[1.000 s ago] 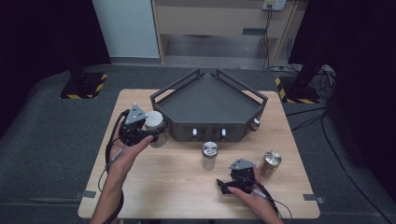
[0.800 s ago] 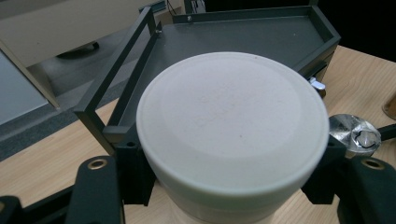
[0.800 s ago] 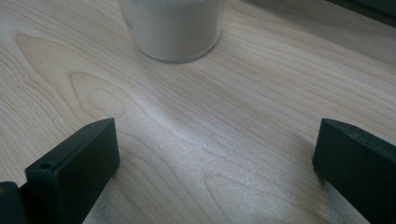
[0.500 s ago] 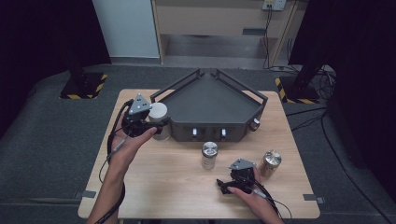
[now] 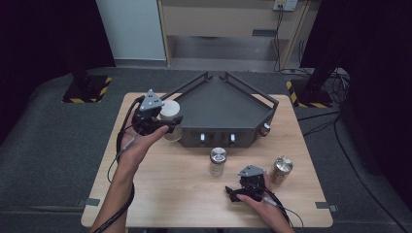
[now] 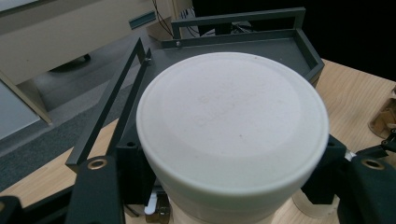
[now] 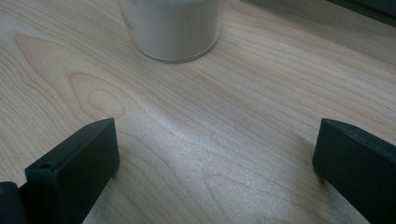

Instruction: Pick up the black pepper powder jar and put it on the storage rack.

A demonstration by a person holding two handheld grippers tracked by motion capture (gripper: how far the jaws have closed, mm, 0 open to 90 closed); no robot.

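A: Left gripper (image 5: 167, 121) was clenched on the white-lidded jar (image 5: 170, 110), held off the table at the tray's (image 5: 228, 104) left rail. Right gripper (image 5: 241, 192) sat released near the front edge.

B: Risk was the jar clipping that rail and slipping.

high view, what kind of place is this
Probably a lab or recording studio: a wooden table on grey carpet, black curtains around it, yellow-black hazard tape on stand bases, and cables across the floor.
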